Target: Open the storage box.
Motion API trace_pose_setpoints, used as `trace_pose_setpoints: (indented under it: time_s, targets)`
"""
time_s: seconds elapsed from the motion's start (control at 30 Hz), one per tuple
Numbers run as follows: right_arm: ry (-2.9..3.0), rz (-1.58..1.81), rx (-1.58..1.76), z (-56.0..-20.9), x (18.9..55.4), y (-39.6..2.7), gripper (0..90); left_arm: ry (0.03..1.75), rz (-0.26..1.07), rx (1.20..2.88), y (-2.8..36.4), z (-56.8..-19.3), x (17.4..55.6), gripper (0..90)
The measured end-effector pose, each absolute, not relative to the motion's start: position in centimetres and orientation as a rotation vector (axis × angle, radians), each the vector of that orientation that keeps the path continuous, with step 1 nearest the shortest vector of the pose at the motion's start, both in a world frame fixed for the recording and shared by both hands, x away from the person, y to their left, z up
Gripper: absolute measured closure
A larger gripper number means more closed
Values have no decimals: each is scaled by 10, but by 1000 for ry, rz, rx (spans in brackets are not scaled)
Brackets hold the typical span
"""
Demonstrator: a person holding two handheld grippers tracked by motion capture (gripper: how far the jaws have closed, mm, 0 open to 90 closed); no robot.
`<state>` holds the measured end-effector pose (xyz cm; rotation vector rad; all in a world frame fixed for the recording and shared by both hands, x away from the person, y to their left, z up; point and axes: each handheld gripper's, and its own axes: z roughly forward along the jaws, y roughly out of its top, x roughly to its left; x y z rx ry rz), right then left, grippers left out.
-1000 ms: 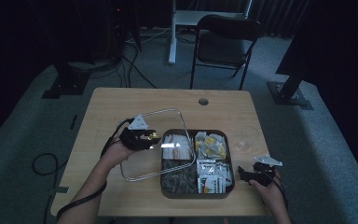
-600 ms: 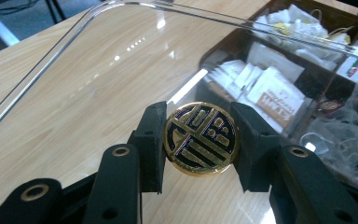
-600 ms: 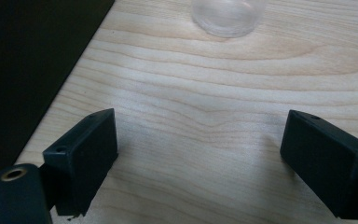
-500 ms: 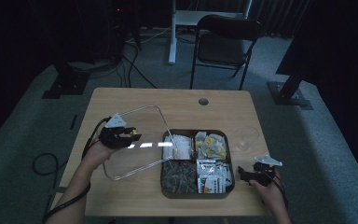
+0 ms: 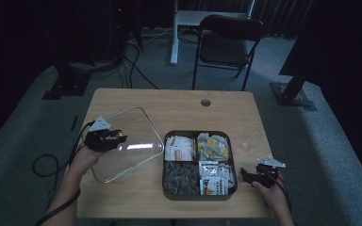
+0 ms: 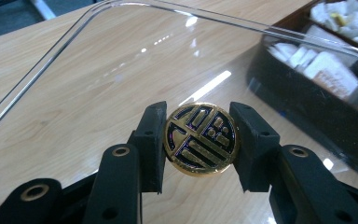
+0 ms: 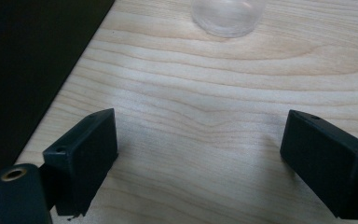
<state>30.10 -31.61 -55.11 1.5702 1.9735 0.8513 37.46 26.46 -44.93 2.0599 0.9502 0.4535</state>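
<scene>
A clear lid (image 5: 132, 146) with a round gold-and-black knob (image 6: 200, 139) hangs tilted over the table's left half, just left of the dark box (image 5: 163, 162). My left gripper (image 5: 118, 138) is shut on that knob, a pad pressed on each side of it (image 6: 200, 154). The box has four compartments of packets and sachets and stands uncovered; its dark wall (image 6: 317, 107) lies to the right in the left gripper view. My right gripper (image 5: 245, 175) rests near the front right of the table, open with bare wood between its jaws (image 7: 200, 158).
A small clear glass (image 5: 246, 140) stands right of the box, ahead of the right gripper (image 7: 227, 14). The table's edge (image 7: 70, 88) runs close on the left in the right gripper view. A chair (image 5: 226, 42) stands beyond the table's far side.
My left gripper has carried the clear lid leftward off the box and slightly lower. The right gripper has stayed where it was.
</scene>
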Motion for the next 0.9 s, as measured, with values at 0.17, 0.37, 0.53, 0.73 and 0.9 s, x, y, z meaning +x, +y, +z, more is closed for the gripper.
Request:
trace_pose_setpoints:
  time_s: [0.17,0.37,0.53,0.73,0.9]
  targets:
    - [1973,851,1570,-551,301,-316,103,998,478,2042,274,-461,375,590]
    - [1973,851,1570,-551,301,-316,103,1044,513,2021,279,-474,377,590]
    - [1973,851,1570,-551,301,-316,103,1099,529,2007,282,-487,381,590]
    - [1973,851,1570,-551,301,-316,103,1126,527,2004,281,-501,385,590]
    - [1973,851,1570,-551,301,-316,103,1144,545,1987,281,-509,388,589]
